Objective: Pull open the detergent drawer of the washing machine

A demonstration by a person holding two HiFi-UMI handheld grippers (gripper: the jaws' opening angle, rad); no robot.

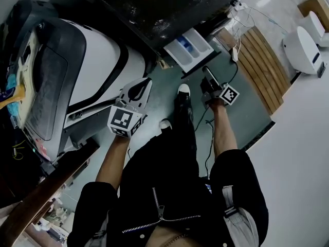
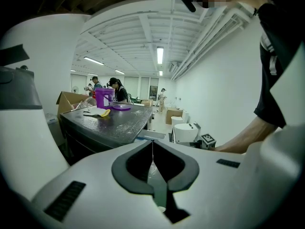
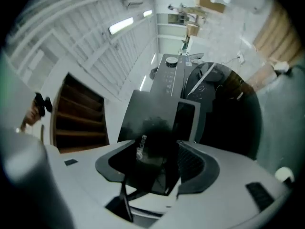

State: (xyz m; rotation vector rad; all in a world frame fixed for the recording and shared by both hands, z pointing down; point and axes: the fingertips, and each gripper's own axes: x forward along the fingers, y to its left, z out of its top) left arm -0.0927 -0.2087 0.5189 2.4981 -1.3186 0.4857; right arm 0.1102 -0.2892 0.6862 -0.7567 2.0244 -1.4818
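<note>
The black washing machine (image 1: 169,9) stands at the top of the head view, its white and blue detergent drawer (image 1: 189,48) pulled out toward me. My right gripper (image 1: 205,75) points at the drawer's front end from just below it. In the right gripper view the dark drawer front (image 3: 143,128) with pale lettering fills the space between the jaws of that gripper (image 3: 157,161), which stand apart; contact with the pads is not visible. My left gripper (image 1: 140,89) hangs to the left, away from the drawer. Its jaws (image 2: 153,151) meet at the tips with nothing between them.
A large white and black appliance (image 1: 92,71) lies at the left. A slatted wooden board (image 1: 259,60), cables (image 1: 234,50) and a white device (image 1: 303,48) are at the right. My shoes (image 1: 183,89) stand below the drawer. A purple container (image 2: 104,98) sits on the machine's top.
</note>
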